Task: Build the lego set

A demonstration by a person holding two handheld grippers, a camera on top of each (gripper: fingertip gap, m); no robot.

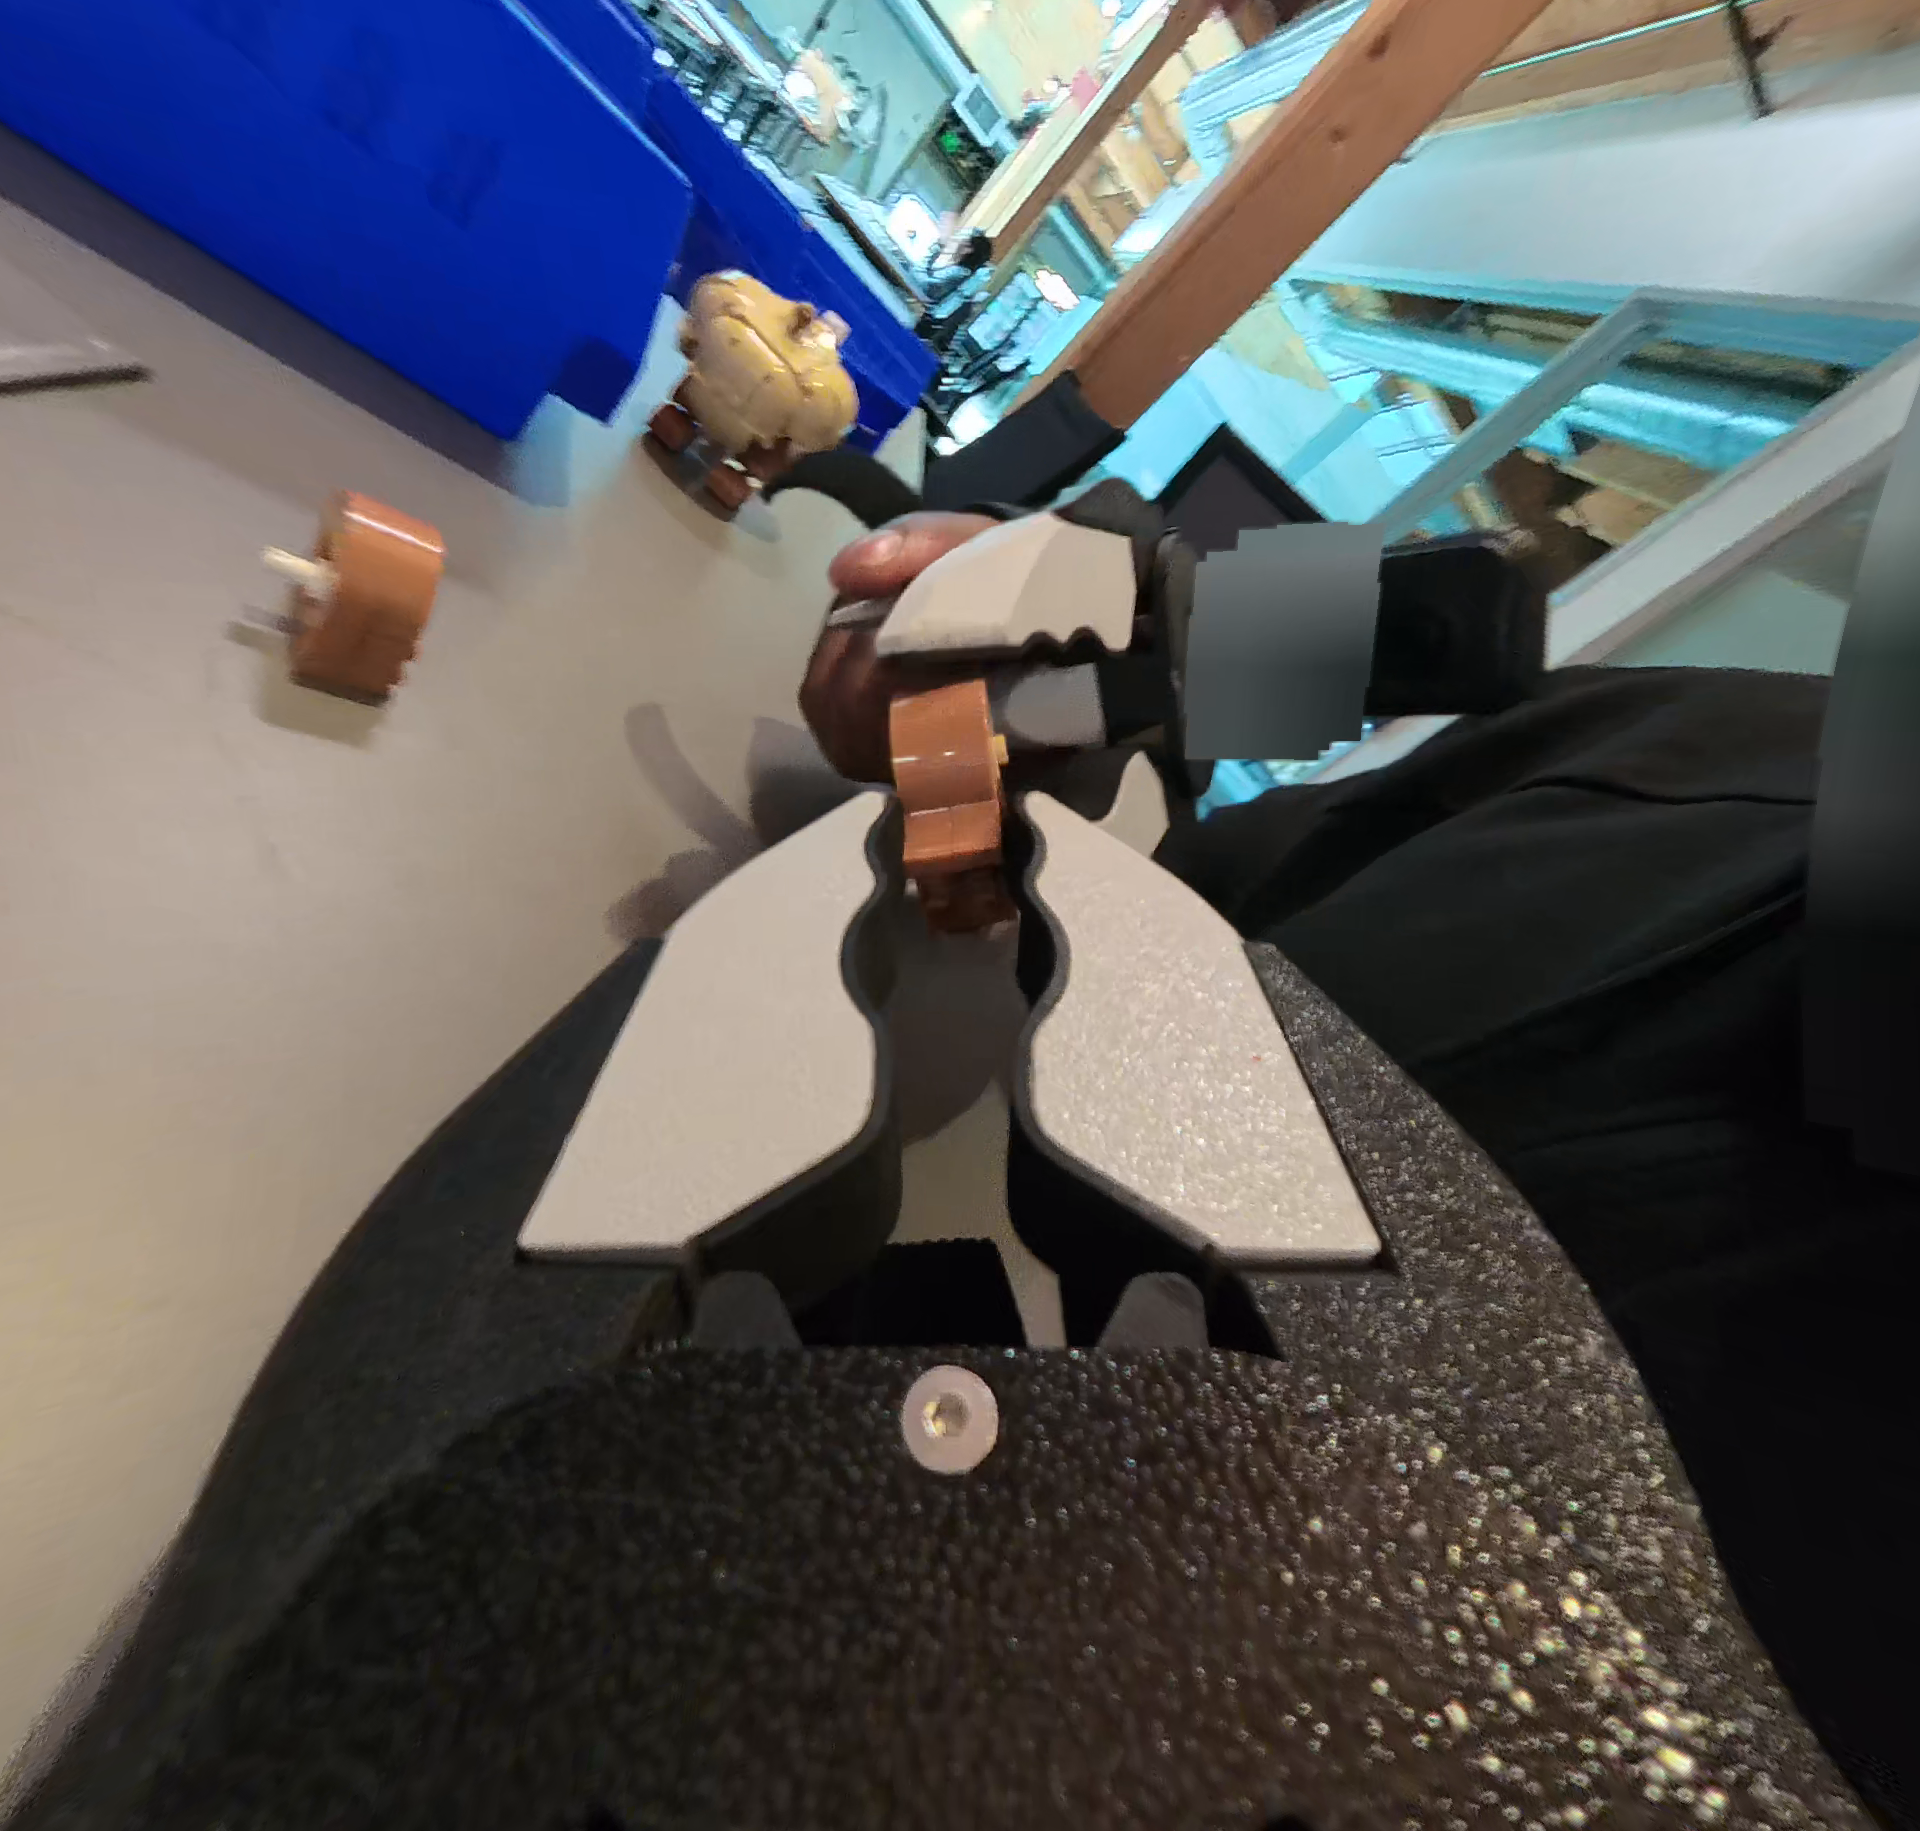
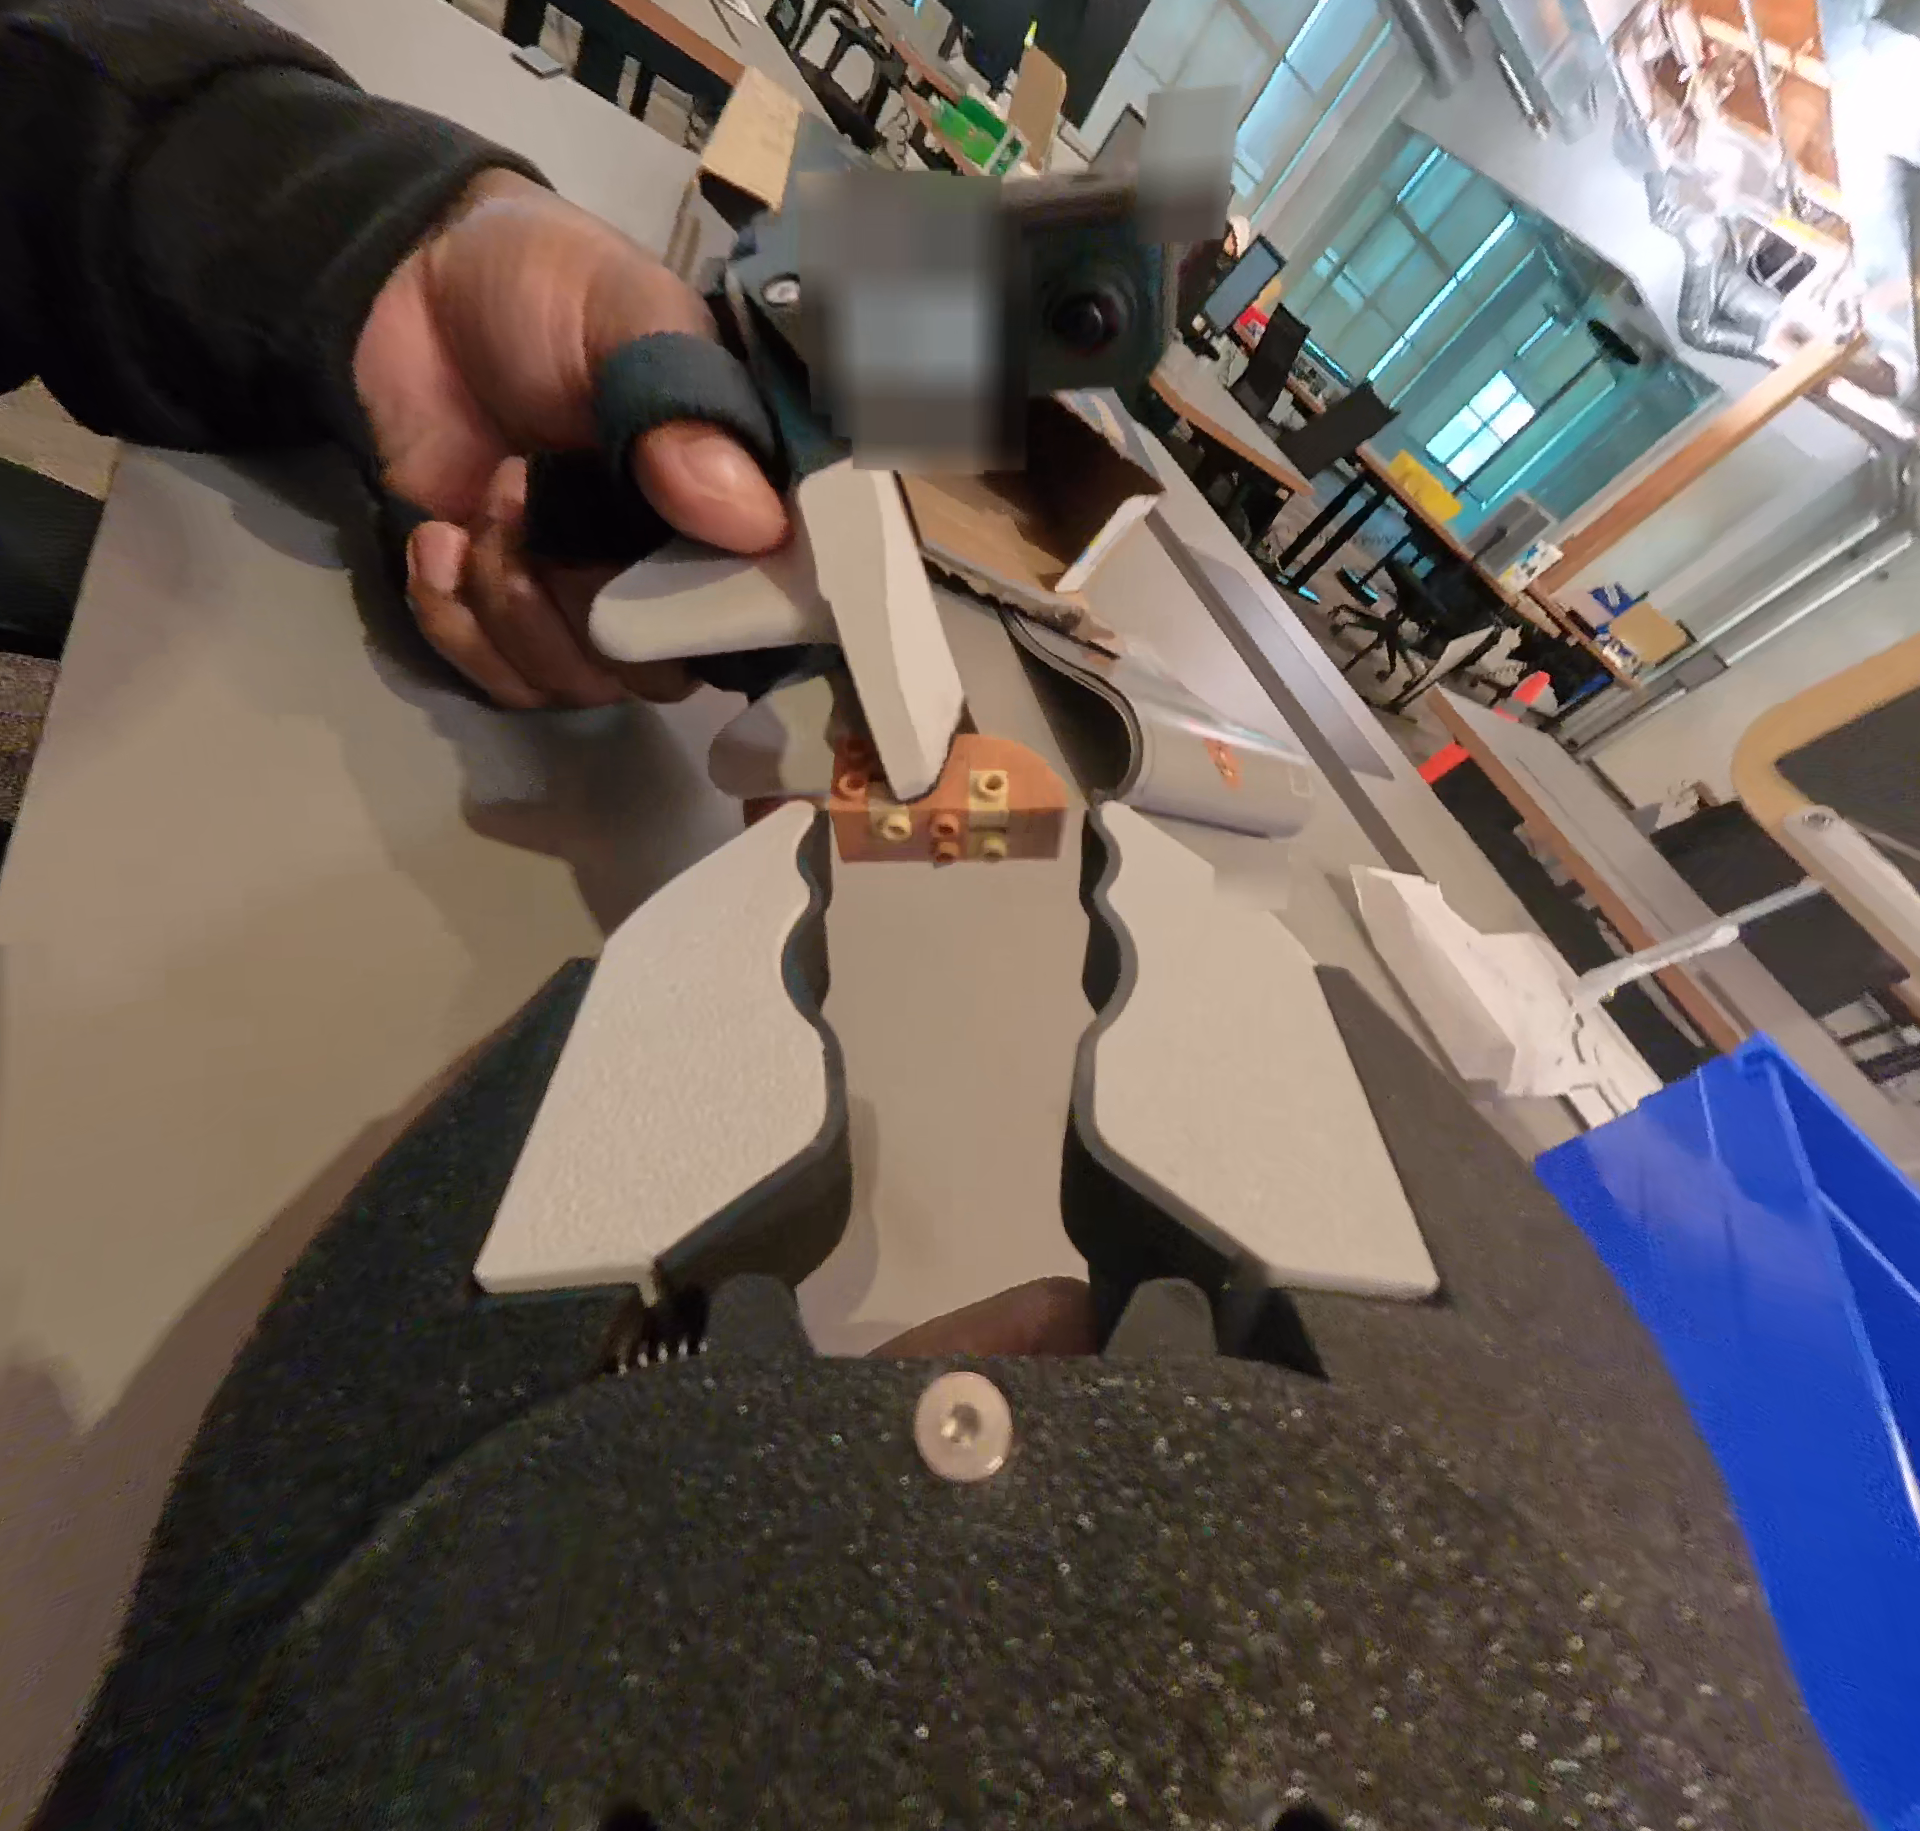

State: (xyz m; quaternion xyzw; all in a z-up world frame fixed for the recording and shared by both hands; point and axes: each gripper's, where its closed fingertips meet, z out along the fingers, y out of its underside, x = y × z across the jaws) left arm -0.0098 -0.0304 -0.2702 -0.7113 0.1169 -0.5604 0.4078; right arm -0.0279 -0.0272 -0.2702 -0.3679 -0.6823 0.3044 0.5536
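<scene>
Brick piece [image 1: 951,805]: light, rigid, slick plastic, best pinched on flat faces. Left gripper [image 1: 954,836] clamps it; right gripper [image 2: 948,825] brackets it at twelve o'clock, unclenched.

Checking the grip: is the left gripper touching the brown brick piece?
Touching. Left wrist view: the left gripper pinches the brown brick piece; right wrist view shows one finger on its studs.

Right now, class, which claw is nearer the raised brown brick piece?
Left. The left claw pinches the brown brick piece; the right claw only brackets it, a gap visible.
</scene>
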